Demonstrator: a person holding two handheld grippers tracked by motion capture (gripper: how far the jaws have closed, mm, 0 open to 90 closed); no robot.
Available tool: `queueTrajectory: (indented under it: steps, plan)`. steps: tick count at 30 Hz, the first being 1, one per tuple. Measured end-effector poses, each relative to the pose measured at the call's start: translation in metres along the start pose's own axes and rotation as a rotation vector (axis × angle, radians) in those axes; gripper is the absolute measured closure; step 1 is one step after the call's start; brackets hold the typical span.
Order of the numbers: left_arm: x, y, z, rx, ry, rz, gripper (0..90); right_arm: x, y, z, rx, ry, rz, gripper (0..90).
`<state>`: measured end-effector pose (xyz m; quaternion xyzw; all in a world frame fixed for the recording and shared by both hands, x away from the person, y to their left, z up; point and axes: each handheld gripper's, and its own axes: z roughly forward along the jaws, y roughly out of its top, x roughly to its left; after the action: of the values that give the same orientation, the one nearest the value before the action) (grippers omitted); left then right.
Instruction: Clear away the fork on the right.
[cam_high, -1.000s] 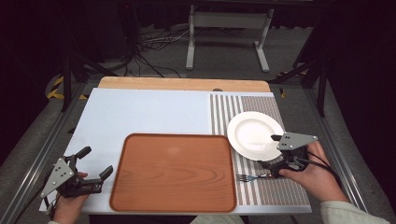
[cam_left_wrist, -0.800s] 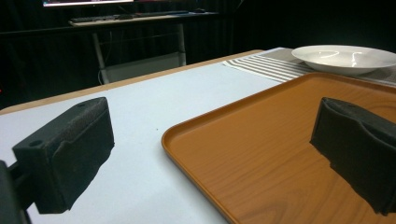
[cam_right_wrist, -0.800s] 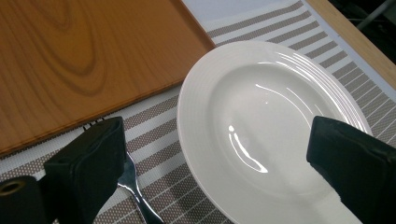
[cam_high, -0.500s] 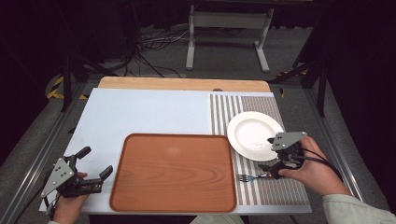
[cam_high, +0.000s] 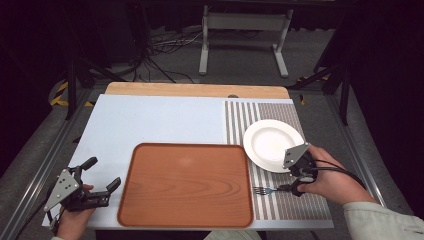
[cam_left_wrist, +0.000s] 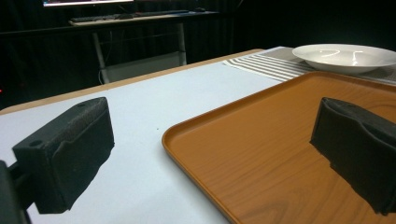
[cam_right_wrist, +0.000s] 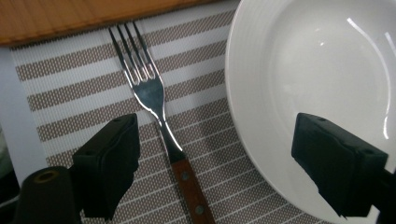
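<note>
Steel tines and a wooden handle mark the fork (cam_right_wrist: 161, 123), which lies on the striped placemat (cam_right_wrist: 70, 79) at the lower right of the high view, between the wooden tray (cam_high: 186, 184) and the white plate (cam_high: 272, 144). Over its handle hovers the right claw (cam_right_wrist: 215, 163), jaws spread and just closing in, one pad left of the fork, the other over the plate's rim, neither touching the fork. At the lower left of the desk (cam_high: 150, 122), the left claw (cam_high: 102, 173) is spread wide and empty, beside the tray's left edge.
</note>
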<state>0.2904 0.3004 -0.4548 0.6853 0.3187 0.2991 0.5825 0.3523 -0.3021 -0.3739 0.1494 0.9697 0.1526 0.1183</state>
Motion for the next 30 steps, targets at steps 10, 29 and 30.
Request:
queueTrajectory:
  steps: [10,29,30]
  plan:
    - [0.000,0.000,0.000,0.001,-0.004,-0.002,0.2,0.002,-0.003,0.013,0.117,0.062,-0.056,17.8]
    - [-0.001,0.001,-0.001,-0.008,-0.010,-0.002,0.2,0.009,-0.001,0.027,0.231,0.127,-0.148,26.0]
    - [-0.001,0.001,-0.001,-0.008,-0.010,-0.002,0.2,0.009,0.000,0.028,0.234,0.125,-0.157,28.1]
